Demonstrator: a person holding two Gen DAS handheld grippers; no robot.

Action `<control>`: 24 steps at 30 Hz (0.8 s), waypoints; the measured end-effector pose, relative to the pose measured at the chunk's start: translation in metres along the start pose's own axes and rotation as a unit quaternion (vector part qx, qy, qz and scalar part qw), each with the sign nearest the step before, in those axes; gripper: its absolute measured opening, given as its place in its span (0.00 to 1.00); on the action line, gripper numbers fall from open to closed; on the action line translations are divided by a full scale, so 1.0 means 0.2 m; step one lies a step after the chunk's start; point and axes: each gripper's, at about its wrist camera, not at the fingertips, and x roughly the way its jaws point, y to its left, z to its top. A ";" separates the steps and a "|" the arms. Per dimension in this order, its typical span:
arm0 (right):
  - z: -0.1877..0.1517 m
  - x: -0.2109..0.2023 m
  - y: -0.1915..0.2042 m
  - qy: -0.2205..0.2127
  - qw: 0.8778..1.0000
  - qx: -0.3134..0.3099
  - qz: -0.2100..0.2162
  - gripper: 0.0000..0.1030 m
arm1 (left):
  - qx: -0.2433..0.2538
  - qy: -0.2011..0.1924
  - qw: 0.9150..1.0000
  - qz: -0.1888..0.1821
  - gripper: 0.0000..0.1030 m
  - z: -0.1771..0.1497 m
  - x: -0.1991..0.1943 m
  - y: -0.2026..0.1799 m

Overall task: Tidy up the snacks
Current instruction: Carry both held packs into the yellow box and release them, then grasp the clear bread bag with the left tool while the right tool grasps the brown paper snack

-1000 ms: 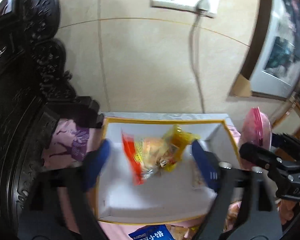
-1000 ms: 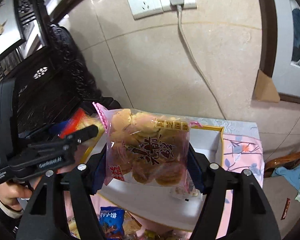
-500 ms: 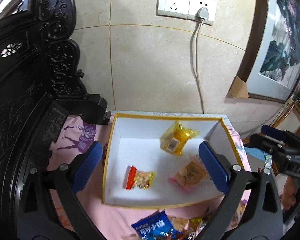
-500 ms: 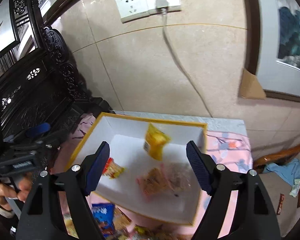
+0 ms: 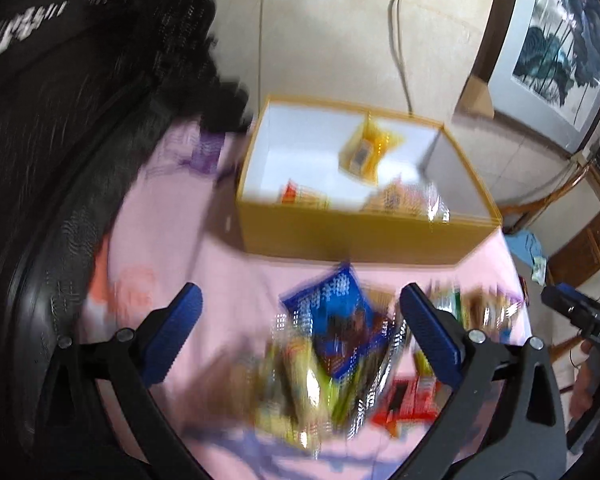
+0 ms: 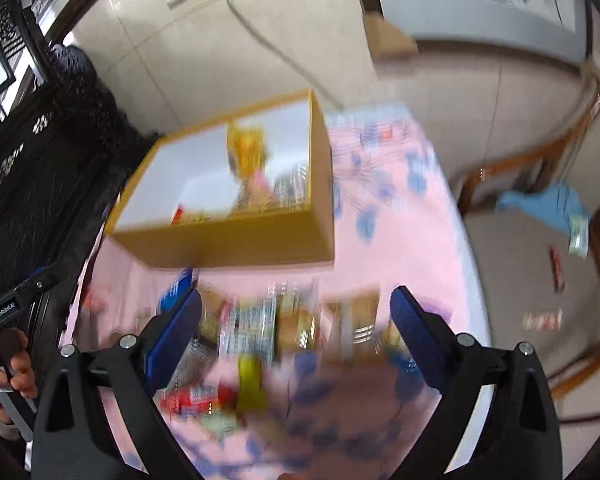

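Crinkly foil snack packets (image 5: pixel 340 364) lay heaped on the pink-clothed bench (image 6: pixel 400 240), near side of the yellow box (image 5: pixel 352 236). Both the left tool (image 5: pixel 300 324) and right tool (image 6: pixel 296 316) hovered wide open, empty. Light, slippery and crushable, the packets probably want pinching at a sealed edge.

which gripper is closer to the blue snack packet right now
Left. The left gripper hangs open right over the blue snack packet; the right gripper hovers farther right over the pile, the packet beside its left finger.
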 end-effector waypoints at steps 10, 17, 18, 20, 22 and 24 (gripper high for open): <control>-0.48 0.13 -0.10 0.102 0.990 0.006 -0.098 0.97 | -0.019 0.058 0.998 -0.024 0.98 -0.46 -0.10 0.01; -0.62 0.28 -0.18 0.172 0.980 0.032 -0.092 0.99 | 0.007 0.048 0.999 -0.017 0.98 -0.51 -0.18 -0.07; -0.62 0.27 -0.18 0.166 0.982 0.028 -0.091 0.99 | 0.007 0.049 0.999 -0.016 0.98 -0.52 -0.18 -0.07; -0.62 0.27 -0.18 0.168 0.981 0.029 -0.088 0.99 | 0.005 0.051 0.999 -0.012 0.98 -0.53 -0.19 -0.08; -0.63 0.27 -0.18 0.166 0.982 0.032 -0.085 0.99 | 0.003 0.053 0.999 -0.008 0.98 -0.54 -0.20 -0.08; -0.63 0.27 -0.18 0.165 0.982 0.031 -0.084 0.99 | -0.001 0.056 0.998 -0.005 0.98 -0.55 -0.20 -0.07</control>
